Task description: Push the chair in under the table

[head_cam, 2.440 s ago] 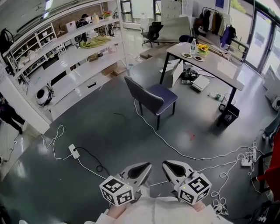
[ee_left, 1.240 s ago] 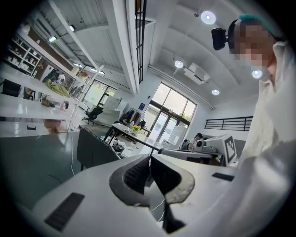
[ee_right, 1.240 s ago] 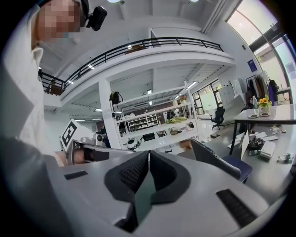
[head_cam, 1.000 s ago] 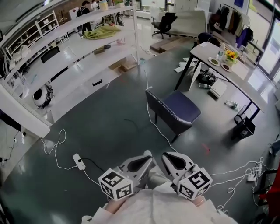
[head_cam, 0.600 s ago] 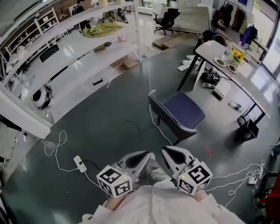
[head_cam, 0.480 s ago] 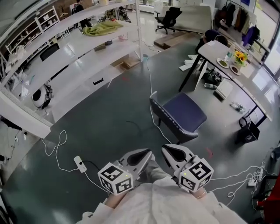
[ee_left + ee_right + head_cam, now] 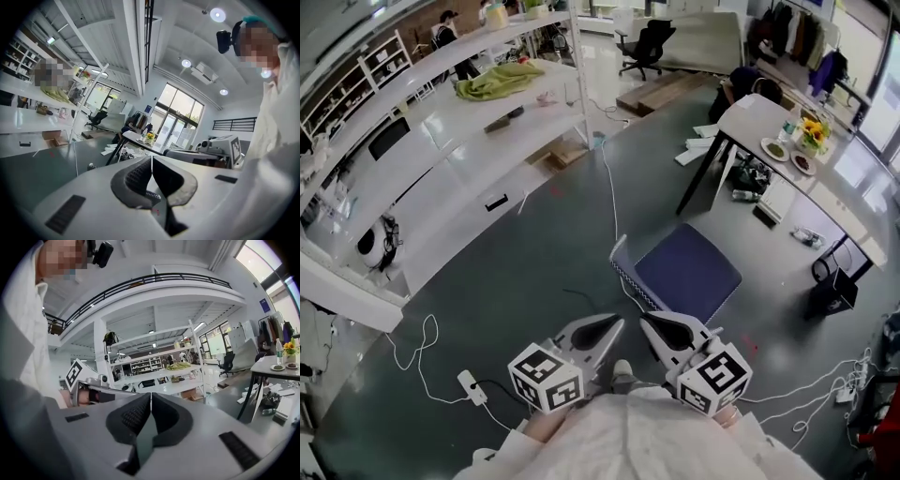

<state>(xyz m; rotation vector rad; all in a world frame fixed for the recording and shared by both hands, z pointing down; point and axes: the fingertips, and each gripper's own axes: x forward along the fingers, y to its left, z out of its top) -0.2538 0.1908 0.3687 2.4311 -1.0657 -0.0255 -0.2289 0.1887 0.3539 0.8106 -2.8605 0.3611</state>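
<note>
Grey polished floor (image 7: 534,253) fills the head view, with long white shelving (image 7: 441,112) along the left carrying a green cloth (image 7: 499,80), and a white cable (image 7: 614,202) trailing across the floor. Toward the right stands the dark blue chair (image 7: 689,277), its backrest nearest the person and its seat facing the table (image 7: 825,187); it sits near the table but apart from it, not under the tabletop. Yellow flowers (image 7: 813,131) and two plates (image 7: 775,150) rest at the tabletop's far end. At the near edge, the left gripper (image 7: 615,322) and the right gripper (image 7: 645,317) are held side by side, close to the chair's backrest, each bearing a cube printed with black-and-white square markers. From the left gripper view, that gripper's jaws meet with nothing between them; beyond them lie the table with its flowers and, on the right, the other gripper's marker cube. From the right gripper view, its jaws are likewise pressed together and empty, with the shelving and green cloth behind and the table's dark leg on the right.
</note>
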